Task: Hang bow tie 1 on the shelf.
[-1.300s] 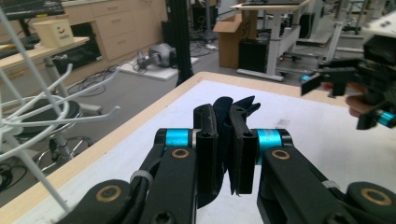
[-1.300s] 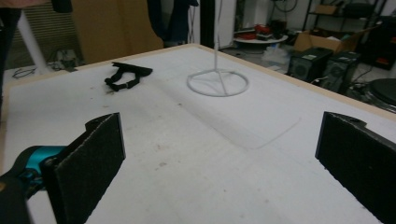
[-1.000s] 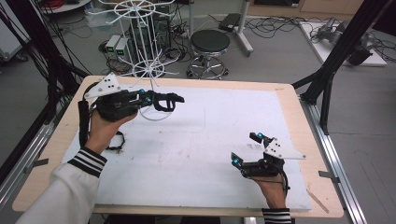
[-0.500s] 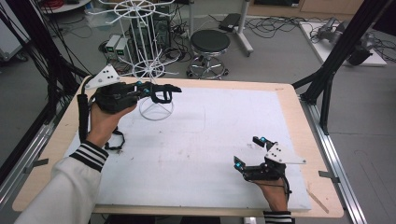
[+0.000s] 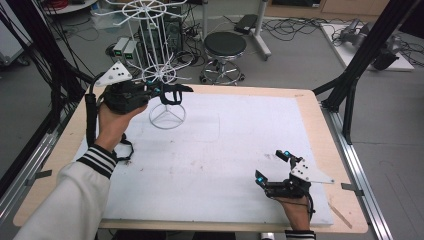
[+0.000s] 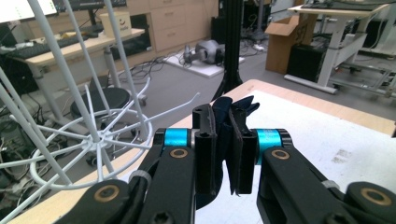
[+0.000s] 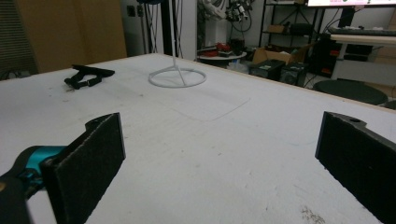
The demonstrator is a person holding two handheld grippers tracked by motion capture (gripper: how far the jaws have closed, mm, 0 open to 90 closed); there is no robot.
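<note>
A black round stool (image 5: 225,46) stands on the floor beyond the table's far edge, near cardboard boxes (image 6: 286,43) and wooden drawer cabinets (image 6: 173,21) farther back.

My left gripper (image 5: 172,93) is up by the white wire rack (image 5: 159,75) at the bench's (image 5: 305,107) far left, jaws pinched on a dark strap (image 5: 170,96) beside the rack's lower hooks. My right gripper (image 5: 272,167) sits low at the near right of the white mat (image 5: 220,150), jaws spread wide.
</note>
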